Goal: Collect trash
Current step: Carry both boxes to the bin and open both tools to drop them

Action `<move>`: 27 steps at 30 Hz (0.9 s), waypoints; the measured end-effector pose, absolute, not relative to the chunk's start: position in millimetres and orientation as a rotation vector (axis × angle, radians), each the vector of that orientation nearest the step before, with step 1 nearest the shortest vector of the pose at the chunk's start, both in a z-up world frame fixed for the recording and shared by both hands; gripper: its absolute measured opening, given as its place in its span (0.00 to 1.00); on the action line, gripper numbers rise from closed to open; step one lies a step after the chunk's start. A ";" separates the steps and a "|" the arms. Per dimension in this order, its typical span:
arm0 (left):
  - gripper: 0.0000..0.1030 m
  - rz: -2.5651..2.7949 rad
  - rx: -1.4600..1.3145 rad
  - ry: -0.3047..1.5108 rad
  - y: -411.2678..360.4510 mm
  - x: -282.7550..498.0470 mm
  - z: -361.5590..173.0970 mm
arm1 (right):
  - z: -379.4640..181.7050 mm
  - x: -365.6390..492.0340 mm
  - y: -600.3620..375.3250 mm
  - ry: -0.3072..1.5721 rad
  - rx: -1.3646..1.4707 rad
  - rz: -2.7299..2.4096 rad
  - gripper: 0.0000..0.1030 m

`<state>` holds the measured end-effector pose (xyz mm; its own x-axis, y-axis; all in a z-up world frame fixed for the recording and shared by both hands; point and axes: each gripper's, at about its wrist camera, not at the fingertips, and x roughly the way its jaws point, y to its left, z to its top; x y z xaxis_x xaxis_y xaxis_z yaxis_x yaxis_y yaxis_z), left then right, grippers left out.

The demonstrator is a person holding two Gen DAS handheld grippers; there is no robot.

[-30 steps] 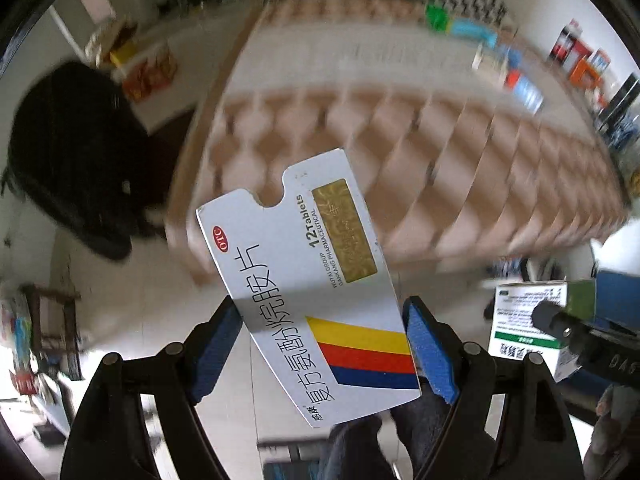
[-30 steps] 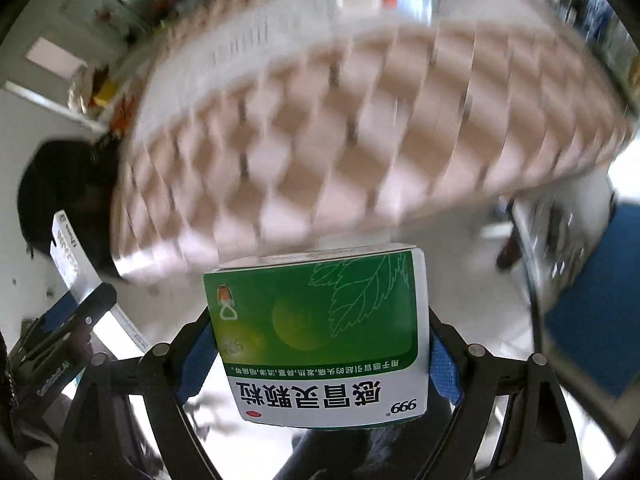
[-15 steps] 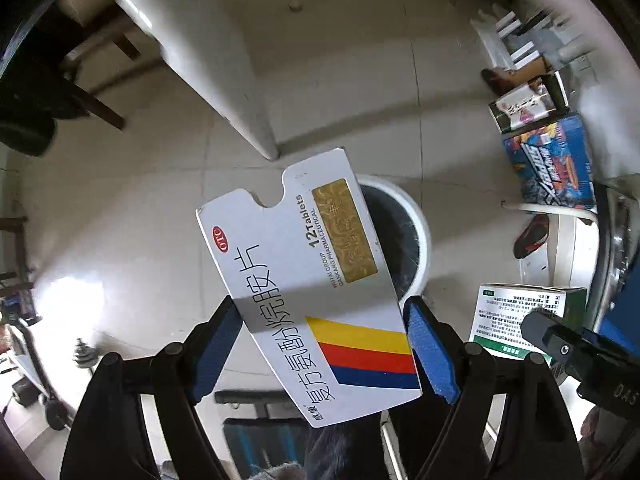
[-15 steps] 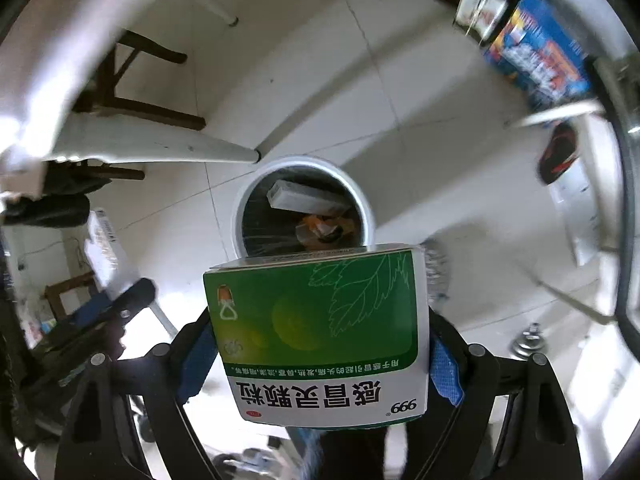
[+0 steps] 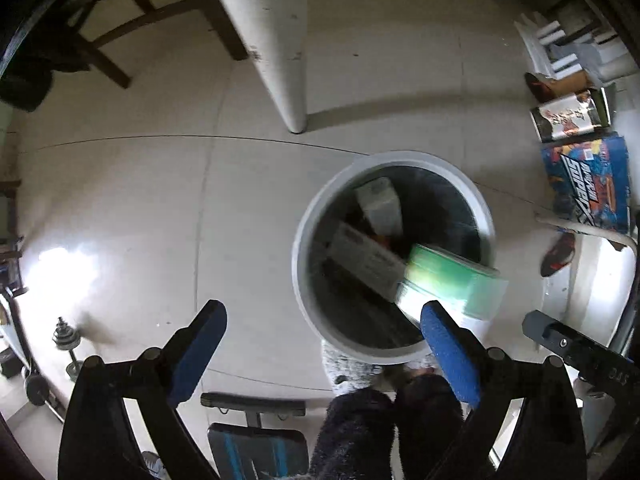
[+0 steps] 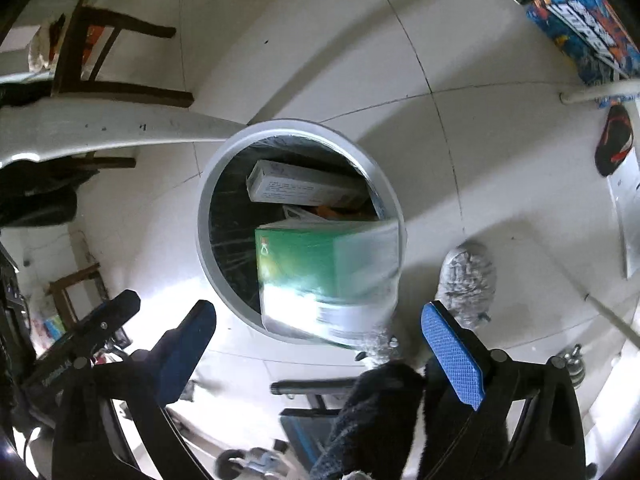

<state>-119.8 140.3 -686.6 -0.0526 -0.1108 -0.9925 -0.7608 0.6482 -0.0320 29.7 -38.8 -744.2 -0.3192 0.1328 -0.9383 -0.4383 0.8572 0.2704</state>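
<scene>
A round grey trash bin [image 5: 298, 248] stands on the tiled floor below both grippers; it also shows in the right wrist view [image 6: 204, 216]. My left gripper [image 5: 324, 344] is open and empty. My right gripper [image 6: 318, 344] is open and empty. A green medicine box [image 6: 320, 264] is blurred in mid-air over the bin's near rim, also seen in the left wrist view [image 5: 452, 280]. The white tablet box [image 5: 364, 260] lies inside the bin, blurred. Another white box [image 6: 296, 188] and some orange trash lie in the bin.
A white table leg [image 5: 276, 48] and a wooden chair [image 6: 108, 64] stand beside the bin. Colourful boxes [image 5: 588, 184] and a shoe [image 5: 558, 254] lie to the right. Dumbbell weights [image 5: 66, 340] are at the left. The person's fuzzy slippers [image 6: 468, 280] are by the bin.
Both grippers opened over the bin. The white tablet box dropped into the bin and the green box is falling out of the right gripper.
</scene>
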 end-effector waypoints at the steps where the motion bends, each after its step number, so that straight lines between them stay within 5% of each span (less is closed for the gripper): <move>1: 0.96 0.620 -0.748 1.558 139.3 -122.0 -683.6 | -742.1 28.7 -38.0 1.801 -0.257 0.573 1.00; 10: 0.96 0.617 -0.689 1.575 126.6 -128.2 -656.1 | -707.5 13.8 -28.4 1.687 -0.562 0.536 1.00; 27: 0.96 0.579 -0.653 1.540 106.9 -135.1 -554.6 | -587.4 6.9 -27.2 1.602 -0.604 0.571 1.00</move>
<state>-135.1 106.9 -554.6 -0.0347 -0.0637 -0.9974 -0.7049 0.7090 -0.0207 6.9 -27.2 -587.4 -0.0942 -0.0582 -0.9939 -0.6738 0.7386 0.0206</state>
